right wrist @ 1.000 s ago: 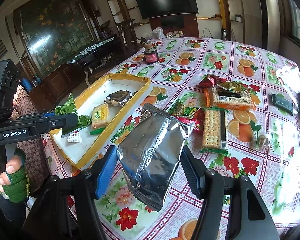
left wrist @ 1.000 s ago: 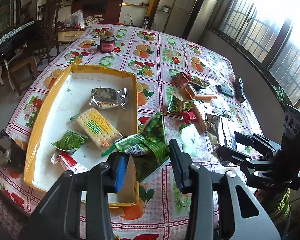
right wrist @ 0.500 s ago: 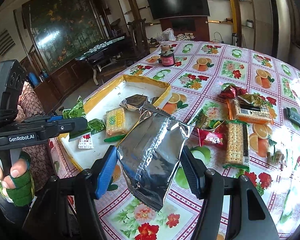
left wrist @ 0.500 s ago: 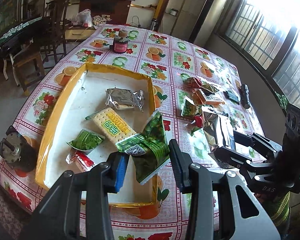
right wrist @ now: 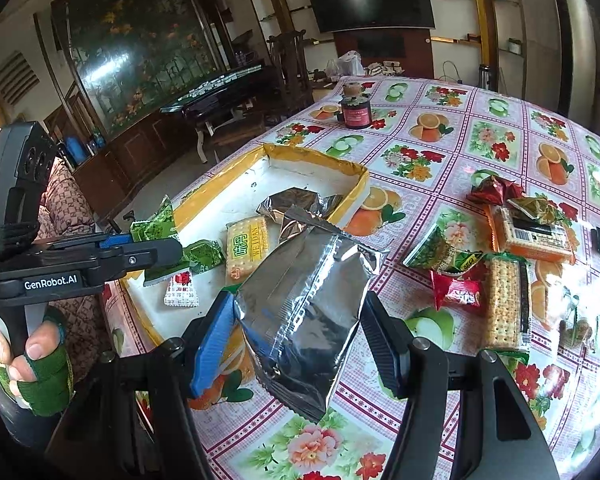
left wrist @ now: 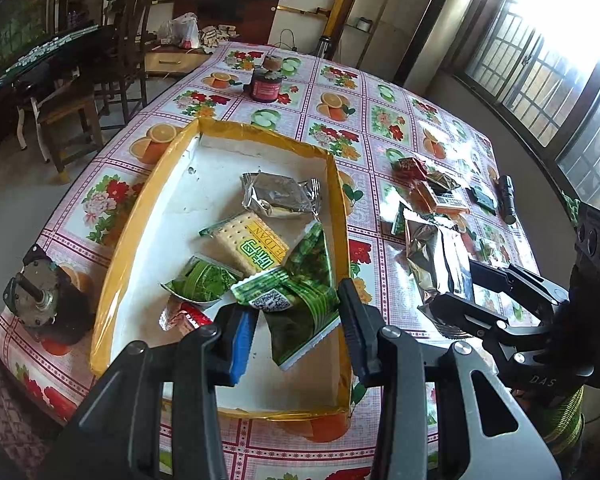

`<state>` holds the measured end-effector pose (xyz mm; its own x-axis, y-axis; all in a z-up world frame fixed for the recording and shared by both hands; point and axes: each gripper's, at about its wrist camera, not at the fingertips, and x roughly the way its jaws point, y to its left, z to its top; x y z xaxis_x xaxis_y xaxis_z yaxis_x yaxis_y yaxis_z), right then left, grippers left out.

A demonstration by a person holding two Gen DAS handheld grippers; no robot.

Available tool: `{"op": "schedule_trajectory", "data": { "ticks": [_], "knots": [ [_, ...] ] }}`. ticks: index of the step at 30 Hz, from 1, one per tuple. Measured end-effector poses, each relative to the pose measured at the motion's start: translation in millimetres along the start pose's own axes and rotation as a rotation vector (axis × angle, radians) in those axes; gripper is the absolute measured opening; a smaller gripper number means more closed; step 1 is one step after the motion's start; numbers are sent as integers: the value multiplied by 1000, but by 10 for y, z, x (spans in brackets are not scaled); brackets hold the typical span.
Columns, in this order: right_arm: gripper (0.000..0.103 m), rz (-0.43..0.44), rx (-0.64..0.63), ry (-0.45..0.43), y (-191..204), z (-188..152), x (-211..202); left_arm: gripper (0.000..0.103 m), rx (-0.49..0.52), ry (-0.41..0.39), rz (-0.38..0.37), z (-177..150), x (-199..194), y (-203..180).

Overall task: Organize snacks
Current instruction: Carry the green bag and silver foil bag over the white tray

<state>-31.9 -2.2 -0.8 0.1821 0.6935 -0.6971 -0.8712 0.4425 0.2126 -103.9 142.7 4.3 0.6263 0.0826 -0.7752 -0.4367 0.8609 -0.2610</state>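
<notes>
Partly hiding the tray (left wrist: 124,240), left claw (left wrist: 296,324) grips green packet (left wrist: 300,292) (right claw (right wrist: 300,340): silver pouch (right wrist: 308,304)).

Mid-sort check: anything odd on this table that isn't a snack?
Yes. A small metal motor sits by the yellow-rimmed tray, and a black flashlight lies beyond the loose snacks near the window side. Neither belongs in the tray.

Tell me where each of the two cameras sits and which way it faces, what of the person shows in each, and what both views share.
Left wrist: sits on the left gripper, looking down along its fingers at the green packet it holds over the yellow-rimmed tray; the right gripper shows at right.
Right wrist: sits on the right gripper, looking along the silver bag toward the tray; the left hand and left gripper show at left.
Shared: tray, cracker pack, dark jar, floral tablecloth.
</notes>
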Motion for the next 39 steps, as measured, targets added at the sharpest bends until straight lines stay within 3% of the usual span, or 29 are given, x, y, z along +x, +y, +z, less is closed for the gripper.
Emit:
{"op": "schedule_trajectory", "data": {
  "ticks": [28,39],
  "knots": [
    [64,94,-48,34,225,326,593,41,-47,42,50,-10,179,368],
    [63,127,-100,99,386,462,1039,41,-50,71,62,-29,284,452]
  ]
}}
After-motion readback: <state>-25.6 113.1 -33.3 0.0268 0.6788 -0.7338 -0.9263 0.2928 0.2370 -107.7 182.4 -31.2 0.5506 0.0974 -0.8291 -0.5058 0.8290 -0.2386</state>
